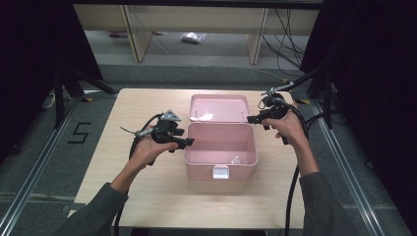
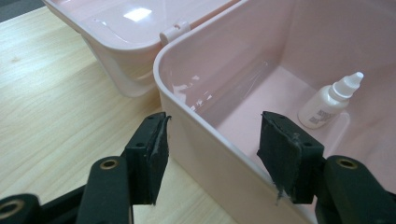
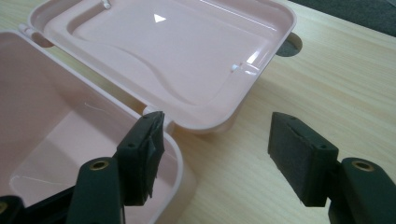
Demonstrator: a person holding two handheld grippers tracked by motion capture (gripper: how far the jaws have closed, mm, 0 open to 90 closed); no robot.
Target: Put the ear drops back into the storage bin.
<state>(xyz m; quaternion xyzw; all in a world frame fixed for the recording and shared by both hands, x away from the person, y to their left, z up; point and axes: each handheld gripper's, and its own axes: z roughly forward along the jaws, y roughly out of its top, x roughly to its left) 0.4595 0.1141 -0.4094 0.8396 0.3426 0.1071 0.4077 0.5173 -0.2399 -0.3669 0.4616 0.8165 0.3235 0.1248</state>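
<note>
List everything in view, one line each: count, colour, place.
Pink plastic box: one, pink, open, middle of the table.
Pink hinged lid: one, pink, laid back flat behind the box.
Small white plastic dropper bottle: one, white, lying on the box floor.
Light wooden table: one, pale wood, under the box.
Left tool: one, black, open, jaws astride the box's left wall.
Right tool: one, black, open, near the box's back right corner.
Hands: two, each gripping a tool.

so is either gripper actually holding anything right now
Nothing is held. The left gripper is open, its jaws straddling the pink box wall without clamping it; the right gripper is open beside the lid.
</note>
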